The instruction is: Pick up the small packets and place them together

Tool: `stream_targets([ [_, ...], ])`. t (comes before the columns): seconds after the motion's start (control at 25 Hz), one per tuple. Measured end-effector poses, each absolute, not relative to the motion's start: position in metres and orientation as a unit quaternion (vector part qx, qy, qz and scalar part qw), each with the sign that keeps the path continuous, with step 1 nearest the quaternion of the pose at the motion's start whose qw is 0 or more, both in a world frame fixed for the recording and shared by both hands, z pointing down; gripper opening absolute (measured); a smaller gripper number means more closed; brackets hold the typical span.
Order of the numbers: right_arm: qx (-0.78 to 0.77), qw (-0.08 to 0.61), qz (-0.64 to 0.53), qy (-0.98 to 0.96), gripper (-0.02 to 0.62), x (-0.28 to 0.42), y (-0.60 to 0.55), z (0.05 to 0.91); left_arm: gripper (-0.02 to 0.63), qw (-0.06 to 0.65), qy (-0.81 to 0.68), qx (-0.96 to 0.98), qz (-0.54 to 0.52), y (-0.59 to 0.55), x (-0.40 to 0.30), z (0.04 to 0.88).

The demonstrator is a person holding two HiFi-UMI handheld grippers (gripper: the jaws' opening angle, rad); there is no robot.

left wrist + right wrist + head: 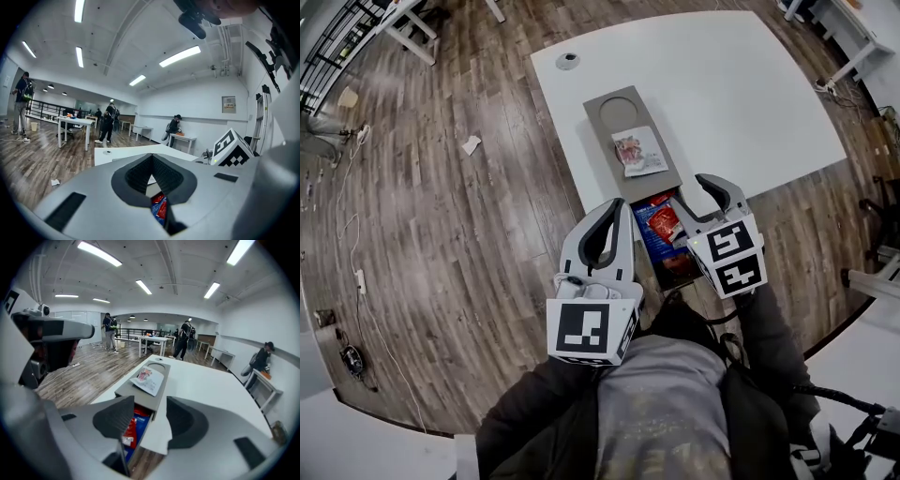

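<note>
Packet [638, 152] atop box [602, 141]; others [664, 223] seemingly inside

Grey box [605, 141], white table [722, 84] — red-and-blue packets [664, 225].

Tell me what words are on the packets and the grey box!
Nothing here is readable.
White packet with a red picture, on the flat grey box: print too small.
Red and blue packets in the box: blurred.
Black-and-white marker cubes: patterns, no letters.
</note>
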State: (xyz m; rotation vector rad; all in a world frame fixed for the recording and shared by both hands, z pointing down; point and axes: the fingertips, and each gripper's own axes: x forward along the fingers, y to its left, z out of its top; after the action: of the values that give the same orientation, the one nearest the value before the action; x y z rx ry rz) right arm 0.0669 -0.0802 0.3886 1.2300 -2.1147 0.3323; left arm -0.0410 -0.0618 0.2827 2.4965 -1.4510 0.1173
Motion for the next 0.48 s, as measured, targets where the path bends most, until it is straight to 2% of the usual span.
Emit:
stream_targets([
  [0.48, 0.377, 0.373, 0.126, -0.838, 0.216, 0.056, 0.001, 0.428, 0.000, 0.140, -0.500, 0.852, 0.064, -0.017, 0.007, 0.295],
])
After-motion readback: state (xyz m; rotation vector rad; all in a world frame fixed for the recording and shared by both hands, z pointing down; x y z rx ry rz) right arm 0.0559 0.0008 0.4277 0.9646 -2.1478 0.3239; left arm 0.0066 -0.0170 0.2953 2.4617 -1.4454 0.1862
